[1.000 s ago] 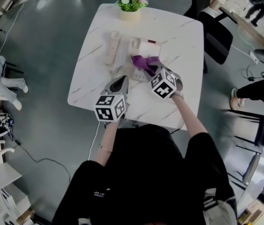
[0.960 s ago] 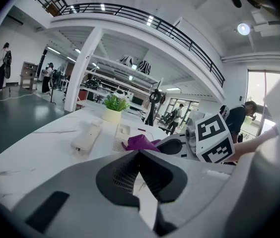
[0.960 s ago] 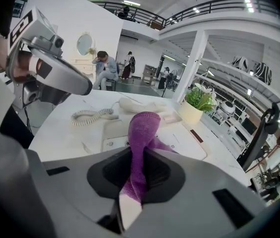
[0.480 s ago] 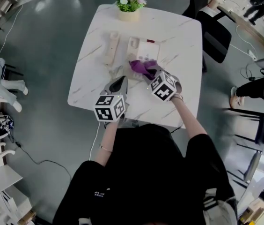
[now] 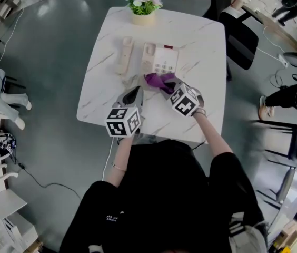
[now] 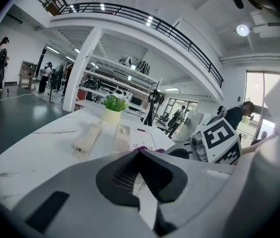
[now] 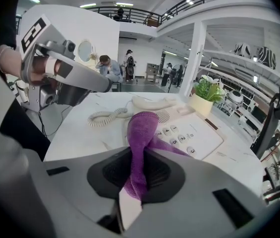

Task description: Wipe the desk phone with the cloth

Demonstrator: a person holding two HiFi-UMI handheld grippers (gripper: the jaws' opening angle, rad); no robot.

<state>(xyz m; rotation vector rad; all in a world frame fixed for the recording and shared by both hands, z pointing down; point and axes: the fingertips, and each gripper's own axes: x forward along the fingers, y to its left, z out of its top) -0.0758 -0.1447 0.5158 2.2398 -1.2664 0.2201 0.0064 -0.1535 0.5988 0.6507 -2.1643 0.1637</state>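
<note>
- The left gripper (image 5: 136, 93) is resting low over the near part of the table (image 5: 204, 36), just short of the phone. Its jaws are pressing together with nothing between them, and my left forearm is reaching straight ahead from the body.
- The handset (image 5: 126, 55) is lying off its cradle, flat on the marble and just left of the base. Its coiled cord (image 7: 102, 117) is trailing toward me.
- The desk phone (image 5: 162, 61) is sitting mid-table with its keypad facing up. I am judging it to be light, rigid plastic that is likely to slide under a firm push, so bracing its left edge with the free gripper looks wise.
- The cloth (image 7: 141, 131), purple and soft, is hanging in 1 limp fold from the right jaws. It is draping onto the near edge of the keypad. It will bunch rather than spread, so the grip belongs near its middle, as it is now.
- The right gripper (image 5: 170, 86) is clamping narrowly on the cloth. It is angling forward and leftward toward the phone, with my right arm extending from the shoulder and the wrist tilting downward.
</note>
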